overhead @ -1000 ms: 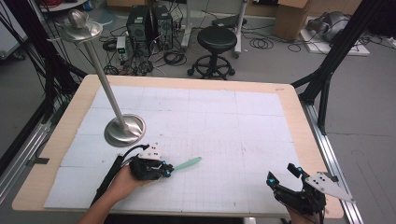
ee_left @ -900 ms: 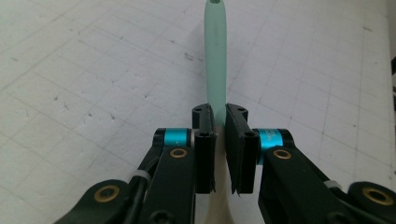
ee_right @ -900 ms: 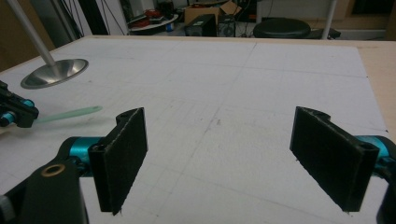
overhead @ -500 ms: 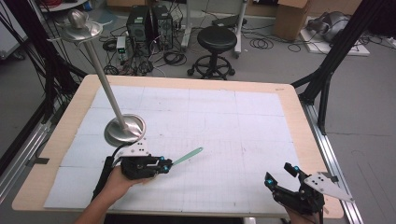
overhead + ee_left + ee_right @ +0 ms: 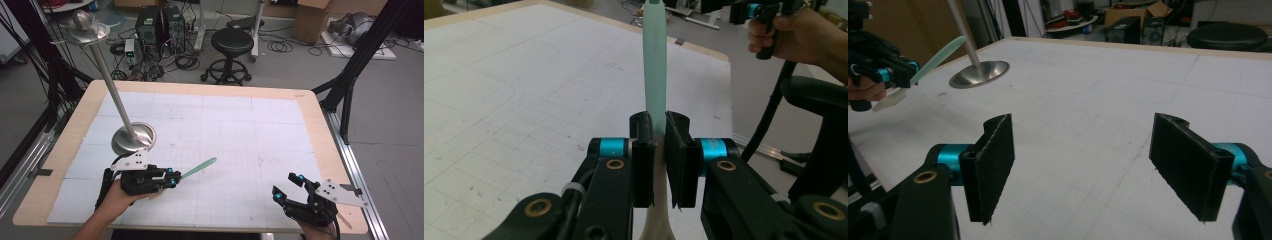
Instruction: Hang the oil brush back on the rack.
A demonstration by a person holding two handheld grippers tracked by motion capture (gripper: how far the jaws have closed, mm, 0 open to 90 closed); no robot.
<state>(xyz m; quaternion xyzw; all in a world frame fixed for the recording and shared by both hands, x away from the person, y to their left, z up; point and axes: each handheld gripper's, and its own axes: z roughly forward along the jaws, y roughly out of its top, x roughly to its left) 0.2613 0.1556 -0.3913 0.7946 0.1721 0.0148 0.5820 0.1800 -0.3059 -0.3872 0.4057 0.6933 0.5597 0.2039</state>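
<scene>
High view: compared with a second earlier, the left gripper [image 5: 170, 179] has been carried up and slightly toward 12 o'clock, nearer the round metal base [image 5: 133, 138] of the stand, and the mint-green spatula [image 5: 199, 168] has been raised with it, its tip now tilted higher off the desk [image 5: 260, 125]. The right gripper [image 5: 289, 189] has stayed at the 5 o'clock corner; its fingers have just been closing a little, with nothing between them.

The spatula's long axis is seen running from the left fingers toward about 2 o'clock, green end leading and lifted clear of the gridded mat [image 5: 225, 150]. In the left gripper view the spatula [image 5: 655, 60] stands straight ahead between the two black fingers [image 5: 642, 160], which are pinched on it where green meets a pale cream part; that cream end is possibly the handle, though it is cut off at the frame's edge.

The left hand [image 5: 117, 197] is wrapped around the gripper body from below, forearm entering at 7 o'clock, gripper held roughly level. In the right gripper view the fingers [image 5: 993, 165] are spread wide over bare mat, aimed toward 11 o'clock.
</scene>
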